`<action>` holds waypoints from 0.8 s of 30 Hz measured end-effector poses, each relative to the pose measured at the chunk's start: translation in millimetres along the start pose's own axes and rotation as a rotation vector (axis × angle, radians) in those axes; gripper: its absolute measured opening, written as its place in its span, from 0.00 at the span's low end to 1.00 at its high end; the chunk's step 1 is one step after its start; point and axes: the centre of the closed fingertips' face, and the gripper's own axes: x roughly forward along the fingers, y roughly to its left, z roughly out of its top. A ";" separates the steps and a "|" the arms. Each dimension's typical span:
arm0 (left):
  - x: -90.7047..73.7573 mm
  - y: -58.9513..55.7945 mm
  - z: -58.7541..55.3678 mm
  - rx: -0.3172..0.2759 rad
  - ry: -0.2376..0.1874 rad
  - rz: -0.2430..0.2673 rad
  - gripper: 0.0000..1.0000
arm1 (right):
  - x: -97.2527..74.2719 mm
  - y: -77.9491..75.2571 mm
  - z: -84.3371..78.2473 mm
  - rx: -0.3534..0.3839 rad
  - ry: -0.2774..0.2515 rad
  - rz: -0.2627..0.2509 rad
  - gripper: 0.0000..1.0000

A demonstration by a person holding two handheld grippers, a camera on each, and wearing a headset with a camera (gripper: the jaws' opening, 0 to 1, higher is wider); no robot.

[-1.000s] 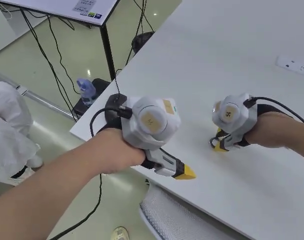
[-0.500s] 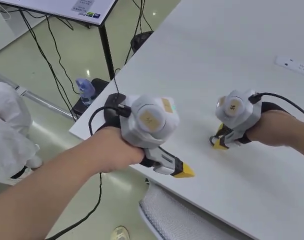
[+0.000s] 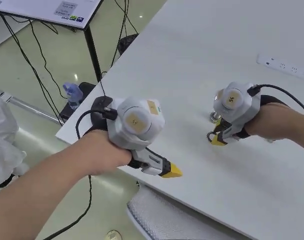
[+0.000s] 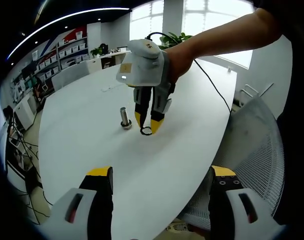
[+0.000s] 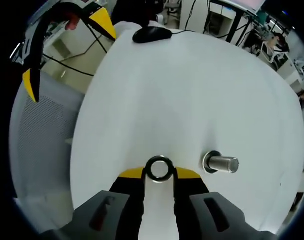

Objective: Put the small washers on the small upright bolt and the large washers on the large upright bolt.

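We see a broad white surface [image 3: 202, 50] with little on it, and a grey mesh chair [image 3: 159, 217] tucked in at its near edge. Our left hand-held gripper [image 3: 169, 170] hangs past that near edge, above the chair. In the left gripper view its two yellow-tipped jaws stand wide apart with nothing between them. Our right hand-held gripper [image 3: 217, 139] is farther in over the surface, pointed downward, with its black cable looping off behind the hand. Its jaws are closed on a washer [image 5: 159, 168], a dark metal ring pinched between the yellow tips. Just beside those tips stands an upright bolt [image 5: 221, 163], a plain metal post on a wider base resting on the surface. The washer is low and near the bolt, to one side of it and not over its top. We cannot tell whether the ring touches the surface, nor whether the bolt and washer are the small or the large kind.
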 end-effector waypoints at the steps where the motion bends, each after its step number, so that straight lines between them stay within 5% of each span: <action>1: 0.1 0.8 0.7 0.000 -0.001 0.003 0.79 | -2.6 -1.0 -1.5 0.004 -0.002 -0.003 0.21; 14: 1.9 2.8 3.6 0.003 -0.014 0.014 0.82 | -41.2 -33.2 -29.9 0.067 -0.009 -0.065 0.21; 24: 4.4 2.6 7.8 -0.004 -0.034 0.012 0.83 | -64.0 -52.7 -13.9 0.077 -0.051 -0.098 0.22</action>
